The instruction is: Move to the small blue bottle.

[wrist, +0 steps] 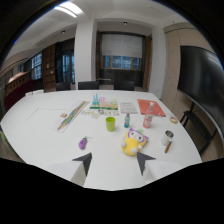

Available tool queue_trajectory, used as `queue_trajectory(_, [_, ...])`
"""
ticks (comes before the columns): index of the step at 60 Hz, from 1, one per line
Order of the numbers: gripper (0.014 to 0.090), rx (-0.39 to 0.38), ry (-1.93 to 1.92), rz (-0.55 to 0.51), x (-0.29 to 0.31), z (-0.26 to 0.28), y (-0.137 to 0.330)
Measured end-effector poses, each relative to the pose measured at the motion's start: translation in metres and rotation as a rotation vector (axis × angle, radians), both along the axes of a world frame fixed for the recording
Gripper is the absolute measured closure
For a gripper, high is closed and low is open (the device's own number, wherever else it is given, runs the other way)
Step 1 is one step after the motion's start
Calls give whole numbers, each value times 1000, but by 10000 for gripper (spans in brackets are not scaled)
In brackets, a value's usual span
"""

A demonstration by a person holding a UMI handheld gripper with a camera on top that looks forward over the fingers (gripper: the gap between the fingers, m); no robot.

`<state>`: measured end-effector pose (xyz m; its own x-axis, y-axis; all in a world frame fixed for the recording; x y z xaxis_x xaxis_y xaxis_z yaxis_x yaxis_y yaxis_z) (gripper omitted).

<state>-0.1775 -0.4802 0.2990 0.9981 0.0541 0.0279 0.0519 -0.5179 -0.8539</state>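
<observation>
Two dark, pointed tips of my claw (114,163) stand apart, open, with only smooth white surface (45,120) between them. Well beyond them stands the small blue bottle (127,120), slim and upright, between a lime-green cup (110,123) and a pinkish bottle (148,119). Nearer, just ahead of my right tip, lies a soft yellow and purple plush toy (134,141); a rounded purple eggplant toy (82,143) lies ahead of the left.

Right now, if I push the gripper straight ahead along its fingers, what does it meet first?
Likely the green cup, which stands beyond the open gripper, roughly centred between its fingers. The small blue bottle sits just right of that line, so steer slightly right. Depth is uncertain.
</observation>
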Motion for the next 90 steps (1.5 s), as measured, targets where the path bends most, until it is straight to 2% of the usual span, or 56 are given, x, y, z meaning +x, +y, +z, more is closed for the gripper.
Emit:
queue_trajectory(10, [193,-27,-18,-23,6,-12,-8])
queue_trajectory(26, [191,-68,-42,-41,46,-54,43])
queue_trajectory(33, [187,-62,-51,-49,66,-65,101])
queue_trajectory(46, [192,-71,-19,-61,83,-92,245])
queue_trajectory(58, [191,-165,-12,-68,90,-147,339])
queue_trajectory(64, [194,-218,-2,-58,89,-172,361])
queue_trajectory(73, [194,-255,-3,-51,92,-193,381])
queue_trajectory(90, [196,-281,3,-48,94,-207,390])
